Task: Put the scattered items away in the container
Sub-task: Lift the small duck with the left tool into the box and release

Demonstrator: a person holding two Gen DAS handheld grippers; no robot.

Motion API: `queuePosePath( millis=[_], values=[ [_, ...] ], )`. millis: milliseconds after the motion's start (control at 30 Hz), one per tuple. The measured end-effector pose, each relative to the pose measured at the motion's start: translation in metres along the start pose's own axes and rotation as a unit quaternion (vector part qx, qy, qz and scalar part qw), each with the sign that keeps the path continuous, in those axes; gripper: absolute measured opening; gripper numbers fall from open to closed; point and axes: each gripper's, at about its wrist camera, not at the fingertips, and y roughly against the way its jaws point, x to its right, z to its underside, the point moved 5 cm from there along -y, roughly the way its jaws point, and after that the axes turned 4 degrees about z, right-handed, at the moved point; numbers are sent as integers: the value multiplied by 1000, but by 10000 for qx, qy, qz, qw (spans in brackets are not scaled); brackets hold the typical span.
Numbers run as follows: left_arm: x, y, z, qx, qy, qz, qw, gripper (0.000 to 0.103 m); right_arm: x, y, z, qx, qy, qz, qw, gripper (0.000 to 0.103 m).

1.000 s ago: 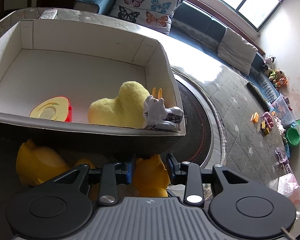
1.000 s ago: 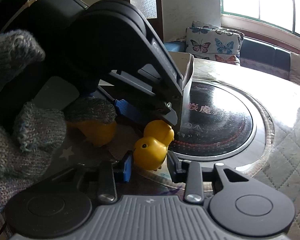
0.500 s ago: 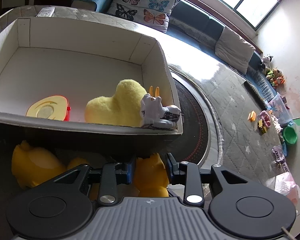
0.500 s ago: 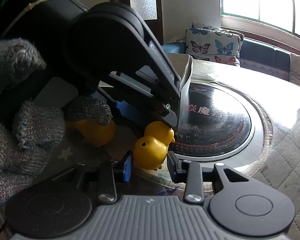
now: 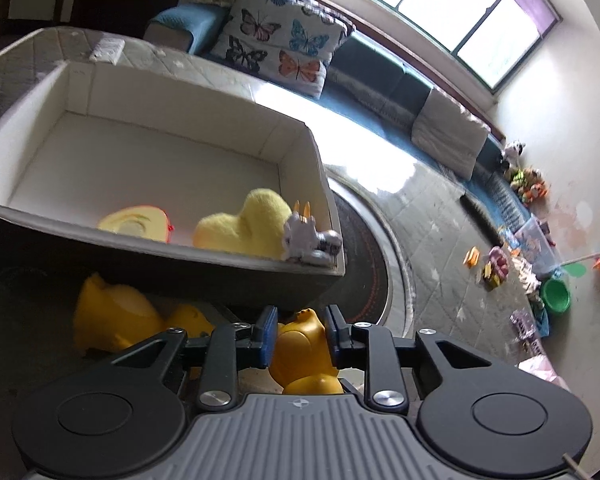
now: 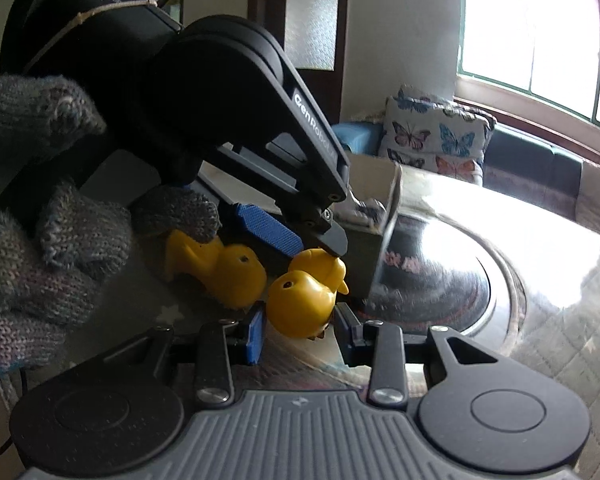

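The task's things are small yellow plastic ducks, smooth and glossy, each with a tiny dark hole on the round head. In the right wrist view one small duck [image 6: 300, 304] sits between the two fingers of the right gripper [image 6: 300, 330], its beak pointing away toward the container; the jaws are closed on it, the blue pad touching its left side and the black pad its right.

In the left wrist view a second small duck [image 5: 300, 344] stands between the fingers of the left gripper [image 5: 299, 330]. These jaws have just been closing and now the pads press on both sides of the yellow body, so the duck is held. From the right wrist view this same left gripper comes in from the upper left, carried by a hand in a grey knitted glove [image 6: 40, 216].

A bigger yellow duck [image 5: 112, 312] lies on the table just beside the left gripper, to its left, in front of the container's near wall — it is not gripped.

The container [image 5: 180, 256] is a grey box with white inside, directly ahead of both grippers. Inside it already lie a yellow plush toy [image 5: 244, 224], a small white figure [image 5: 304, 236] and a yellow-red disc [image 5: 134, 224], all near the front wall.
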Motion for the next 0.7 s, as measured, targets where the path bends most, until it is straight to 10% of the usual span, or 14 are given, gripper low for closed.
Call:
queuePosePath(
  millis=[700],
  values=[
    [-42, 14, -82, 671, 259, -51, 9974, 27, -34, -60, -80, 354, 425, -322, 9979, 35]
  ],
)
